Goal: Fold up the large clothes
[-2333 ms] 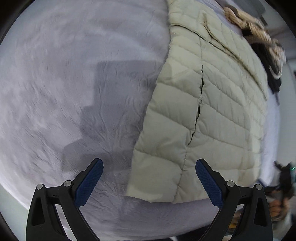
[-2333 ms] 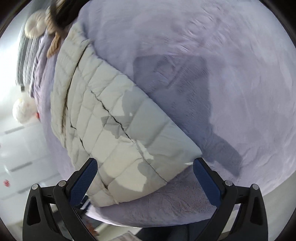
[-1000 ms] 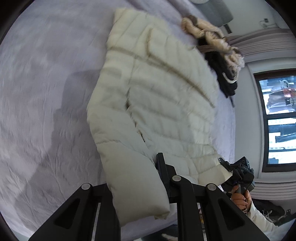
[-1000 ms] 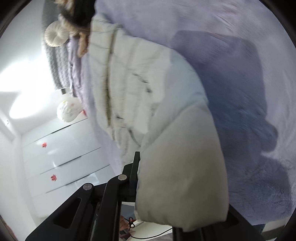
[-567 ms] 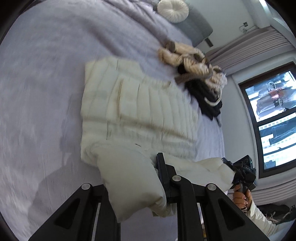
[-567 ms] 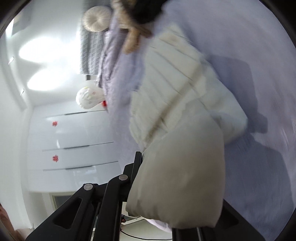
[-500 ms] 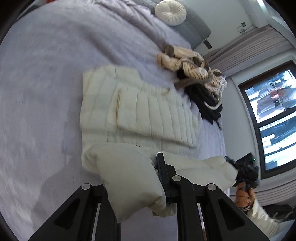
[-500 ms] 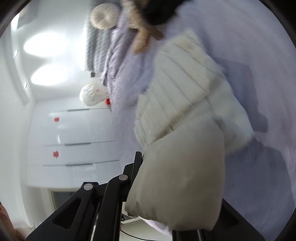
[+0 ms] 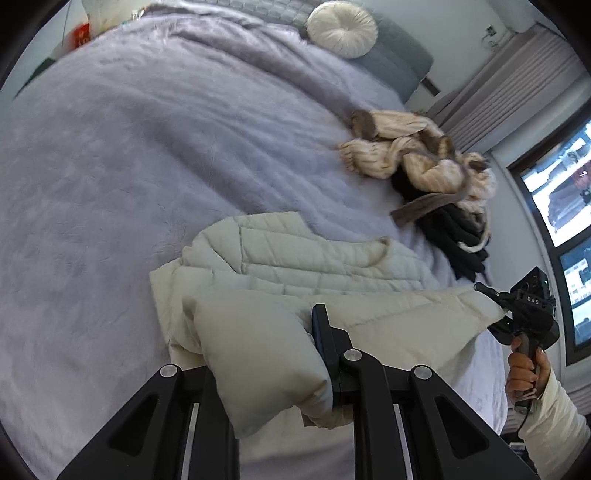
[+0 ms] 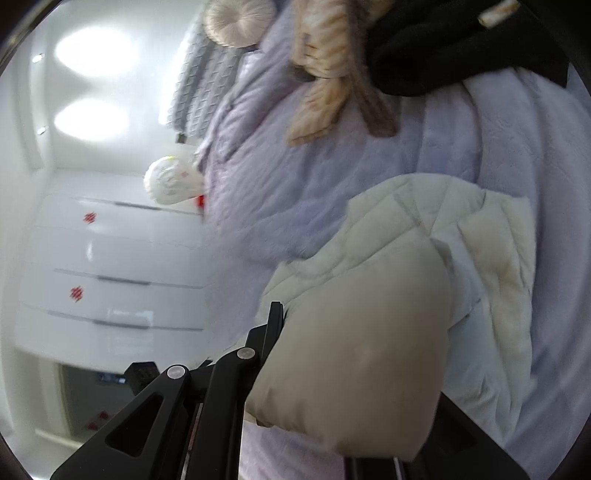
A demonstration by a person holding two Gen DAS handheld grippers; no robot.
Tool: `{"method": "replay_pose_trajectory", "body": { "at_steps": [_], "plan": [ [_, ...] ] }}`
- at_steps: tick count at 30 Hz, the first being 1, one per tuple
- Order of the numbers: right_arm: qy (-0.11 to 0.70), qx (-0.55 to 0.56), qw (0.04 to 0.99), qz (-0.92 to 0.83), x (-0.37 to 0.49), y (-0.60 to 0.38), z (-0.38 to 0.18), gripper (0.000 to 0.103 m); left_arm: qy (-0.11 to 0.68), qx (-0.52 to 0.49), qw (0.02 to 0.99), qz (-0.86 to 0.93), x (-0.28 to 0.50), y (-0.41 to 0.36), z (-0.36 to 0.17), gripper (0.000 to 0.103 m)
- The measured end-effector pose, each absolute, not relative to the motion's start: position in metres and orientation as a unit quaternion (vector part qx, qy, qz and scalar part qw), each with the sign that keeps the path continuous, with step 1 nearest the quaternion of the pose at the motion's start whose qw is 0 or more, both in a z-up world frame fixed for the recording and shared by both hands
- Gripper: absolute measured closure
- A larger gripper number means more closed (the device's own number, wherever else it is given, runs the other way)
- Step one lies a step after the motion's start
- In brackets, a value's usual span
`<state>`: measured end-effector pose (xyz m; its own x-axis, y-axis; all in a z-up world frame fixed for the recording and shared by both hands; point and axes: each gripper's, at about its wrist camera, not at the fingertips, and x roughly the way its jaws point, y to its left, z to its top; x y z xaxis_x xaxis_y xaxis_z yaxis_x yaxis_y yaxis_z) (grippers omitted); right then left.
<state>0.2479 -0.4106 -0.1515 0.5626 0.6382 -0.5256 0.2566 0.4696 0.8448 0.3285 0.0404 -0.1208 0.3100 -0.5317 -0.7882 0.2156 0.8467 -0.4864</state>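
Holding: left black two-finger gripper (image 9: 266,354), clamped on one bottom corner of the cream quilted down jacket (image 9: 295,266); right black two-finger gripper (image 10: 354,373), likewise clenched on a puffed cream corner (its right finger is hidden behind the fabric).

Position of item: hem edge lifted between both grippers and carried toward 12 o'clock over the jacket body, which lies on the lilac plush bed cover (image 9: 129,166). In the left wrist view the right gripper (image 9: 524,314) shows at 3 o'clock, the held hem stretched between.

Progress, by judgement: the jacket looks already narrowed, a folded panel lying along its top; the bottom-to-top fold is in hand, not yet laid down. Left to do: set the hem on the upper part, release, smooth.

Room: broad bare cover from 9 to 12 o'clock. At 1 to 2 o'clock, a heap of beige knit and black clothes (image 9: 424,162) sits near the jacket's far edge (the tight side). Round cream cushion (image 9: 341,27) far off at 12 o'clock. Bed edge near the grippers.
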Motion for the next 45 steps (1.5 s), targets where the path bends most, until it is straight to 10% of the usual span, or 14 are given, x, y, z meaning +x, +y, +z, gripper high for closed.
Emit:
{"method": "replay_pose_trajectory", "body": {
  "at_steps": [9,12,13,16,22,26,45],
  "plan": [
    [0.472,0.504,0.717,0.095,0.289,-0.409,-0.205,0.090,0.564,-0.065,0.799,-0.196,0.344,0.017,-0.158,0.075],
    [0.478,0.493,0.721,0.095,0.290,-0.409,-0.198,0.087,0.541,-0.042,0.821,-0.179,0.336,0.018,-0.143,0.004],
    [0.478,0.492,0.721,0.094,0.291,-0.409,-0.197,0.080,0.528,-0.030,0.831,-0.169,0.333,0.018,-0.137,0.001],
    [0.480,0.484,0.726,0.092,0.289,-0.411,-0.187,0.056,0.520,0.003,0.839,-0.160,0.330,0.018,-0.125,0.001],
    [0.468,0.430,0.766,0.096,0.272,-0.411,-0.153,0.055,0.479,-0.010,0.865,-0.151,0.315,0.029,-0.097,0.001],
    [0.494,0.326,0.803,0.070,0.266,-0.404,-0.142,0.085,0.495,0.002,0.851,-0.175,0.319,0.012,-0.111,0.012],
    [0.523,0.264,0.810,-0.033,0.329,-0.421,-0.231,0.088,0.526,-0.028,0.846,-0.085,0.408,-0.002,-0.227,0.020]
  ]
}}
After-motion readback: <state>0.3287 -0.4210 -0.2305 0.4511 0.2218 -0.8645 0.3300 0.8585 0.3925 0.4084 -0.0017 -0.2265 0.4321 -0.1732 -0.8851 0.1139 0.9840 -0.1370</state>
